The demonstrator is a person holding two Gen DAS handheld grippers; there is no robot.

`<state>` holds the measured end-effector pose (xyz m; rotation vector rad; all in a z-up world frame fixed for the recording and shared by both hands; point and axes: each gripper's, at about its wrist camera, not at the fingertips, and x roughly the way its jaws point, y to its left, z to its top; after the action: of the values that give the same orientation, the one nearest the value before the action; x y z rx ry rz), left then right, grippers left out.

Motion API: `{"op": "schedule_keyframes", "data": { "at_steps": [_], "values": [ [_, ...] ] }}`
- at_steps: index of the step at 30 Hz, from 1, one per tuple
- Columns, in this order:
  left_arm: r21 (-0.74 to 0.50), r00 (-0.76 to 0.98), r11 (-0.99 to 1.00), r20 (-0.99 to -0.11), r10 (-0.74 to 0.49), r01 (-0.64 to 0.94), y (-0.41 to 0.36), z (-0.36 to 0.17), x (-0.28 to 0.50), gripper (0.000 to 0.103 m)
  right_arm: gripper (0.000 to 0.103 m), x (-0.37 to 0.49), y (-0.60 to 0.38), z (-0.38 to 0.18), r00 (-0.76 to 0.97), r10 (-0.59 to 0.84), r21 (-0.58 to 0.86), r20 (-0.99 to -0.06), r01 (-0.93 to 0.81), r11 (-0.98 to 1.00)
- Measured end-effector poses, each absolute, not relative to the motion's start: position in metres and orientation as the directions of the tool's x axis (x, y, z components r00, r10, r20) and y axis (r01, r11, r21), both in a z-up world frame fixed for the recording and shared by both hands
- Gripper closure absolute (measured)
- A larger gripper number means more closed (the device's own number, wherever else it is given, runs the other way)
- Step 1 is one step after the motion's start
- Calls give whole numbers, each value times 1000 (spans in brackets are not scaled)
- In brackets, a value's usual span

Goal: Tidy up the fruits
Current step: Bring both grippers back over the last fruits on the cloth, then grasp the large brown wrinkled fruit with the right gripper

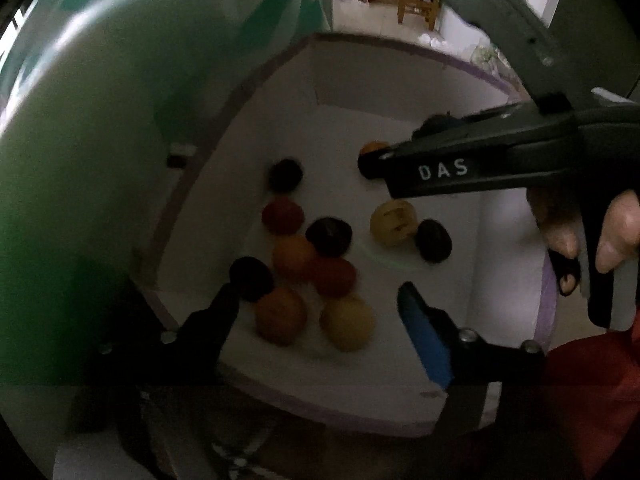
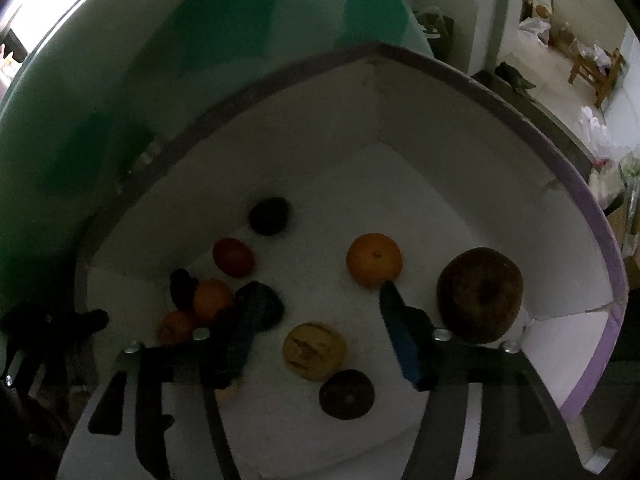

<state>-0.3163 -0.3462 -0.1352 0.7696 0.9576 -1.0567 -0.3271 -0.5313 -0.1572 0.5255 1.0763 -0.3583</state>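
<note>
A: Left wrist view first: we look down into the white foam box [image 1: 400, 80], and our left gripper [image 1: 320, 300] stands wide apart over the near cluster of fruit, with nothing between its pads. An orange fruit [image 1: 280, 316] and a yellow fruit [image 1: 347, 322] lie just past the fingertips.

B: And our right gripper [image 2: 316, 320]? From its own camera we see the fingers parted too, and no pad pressing on anything. A spotted yellow fruit [image 2: 315, 350] lies on the box floor in the gap between them, and a dark round fruit [image 2: 346, 394] sits just nearer.

A: So both tools are empty, and all the fruit we can see rests on the box floor. We judge this to be the point between a release and the next pick.

B: Agreed. The big brown fruit [image 2: 480, 294] by the right wall and the bright orange [image 2: 374, 259] lie apart from the left-hand pile.

A: For the next move we would choose one fruit, centre the open fingers on it and close gently. The pile is tight, so neighbours may roll.
</note>
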Motion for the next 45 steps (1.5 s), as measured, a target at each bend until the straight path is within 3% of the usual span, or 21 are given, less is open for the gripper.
{"op": "schedule_keyframes", "data": {
  "at_steps": [5, 8, 11, 17, 24, 31, 36, 42, 45],
  "values": [
    [114, 240, 321, -891, -385, 940, -340, -116, -316, 15, 38, -336, -539, -142, 461, -69, 227, -884, 556, 800],
    [137, 276, 326, -858, -432, 935, -330, -92, -317, 15, 38, -348, -546, -110, 551, -115, 268, -827, 566, 780],
    [200, 358, 341, -788, -502, 919, -317, -57, -323, 2, 32, -355, -547, -78, 633, -153, 297, -759, 546, 783],
    [183, 436, 457, -717, -543, 870, -285, -12, -297, 2, 30, -348, -527, -40, 724, -143, 346, -675, 482, 805],
    [234, 622, 662, -647, -440, 712, -236, 11, -252, 2, 24, -325, -491, -12, 744, -108, 313, -659, 402, 860],
    [127, 701, 847, -630, -333, 516, -159, 30, -187, 2, 17, -274, -418, 3, 739, -19, 217, -673, 222, 951],
    [120, 770, 935, -607, -196, 333, -97, 44, -127, 2, 16, -225, -354, 21, 748, 60, 173, -661, 74, 982],
    [28, 760, 999, -649, -17, 47, -12, 47, -33, 2, 16, -151, -278, 30, 731, 134, 120, -669, -72, 990],
    [-82, 708, 988, -705, 33, -127, 37, 41, 22, 2, 16, -111, -248, 28, 710, 155, 107, -687, -113, 988]
  ]
}}
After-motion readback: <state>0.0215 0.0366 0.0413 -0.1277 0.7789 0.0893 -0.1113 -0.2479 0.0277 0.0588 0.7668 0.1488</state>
